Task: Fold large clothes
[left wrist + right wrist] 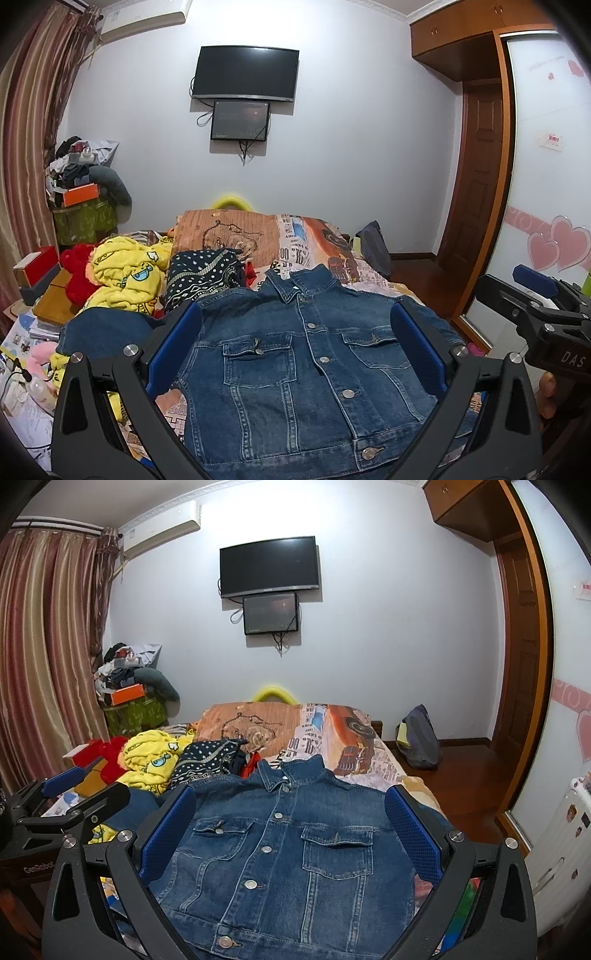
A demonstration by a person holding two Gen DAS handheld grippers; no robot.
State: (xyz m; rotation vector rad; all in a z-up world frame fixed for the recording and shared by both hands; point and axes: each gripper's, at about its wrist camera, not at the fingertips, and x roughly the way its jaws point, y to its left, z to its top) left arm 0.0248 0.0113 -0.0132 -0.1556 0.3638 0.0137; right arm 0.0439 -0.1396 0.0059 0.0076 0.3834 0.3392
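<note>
I have the dark blue button-front denim jacket [295,369] lying face-up, buttoned and flat on the patterned bedspread [317,243], with my left gripper [295,350] and right gripper [291,834] both spread wide and empty above it, presumably lining up a first grab.

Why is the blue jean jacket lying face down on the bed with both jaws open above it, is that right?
Not quite: the jean jacket lies face up. Both wrist views show its buttons, collar and chest pockets. It does lie on the bed, and both grippers' jaws are open above it.

jacket [295,369]: rough blue denim, metal buttons | wardrobe [476,155]: glossy wood
</note>
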